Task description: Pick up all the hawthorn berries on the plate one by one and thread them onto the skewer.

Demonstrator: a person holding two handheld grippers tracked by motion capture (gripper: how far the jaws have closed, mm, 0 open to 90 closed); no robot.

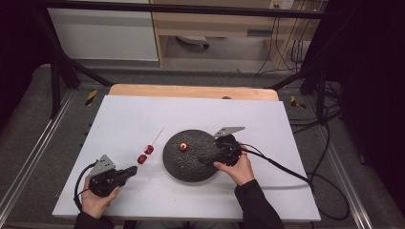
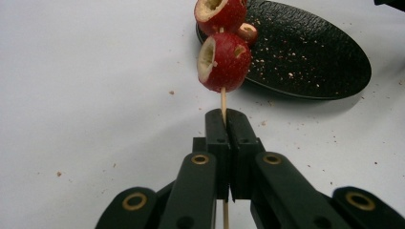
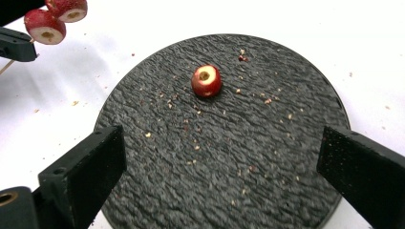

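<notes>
Left gripper view: skewer (image 2: 223, 102) between closed jaws

A table (image 1: 143, 191) bears a round plate (image 1: 188, 164) a little right of its middle. One fruit piece (image 1: 183, 146) sits on the plate, toward its far side. Left of the plate, a skewer (image 1: 156, 136) is held above the table surface, pointing away toward the far edge, with two fruit pieces (image 1: 145, 154) threaded on it one behind the other. The left gripper (image 1: 130, 171) is at the skewer's near end, at the table's near left, its jaws closed on the stick. The right gripper (image 1: 203, 159) is over the plate's right part, perhaps just above it, jaws spread wide toward the lone piece. Crumbs (image 3: 191, 143) are scattered on the plate and on the table around it.
</notes>
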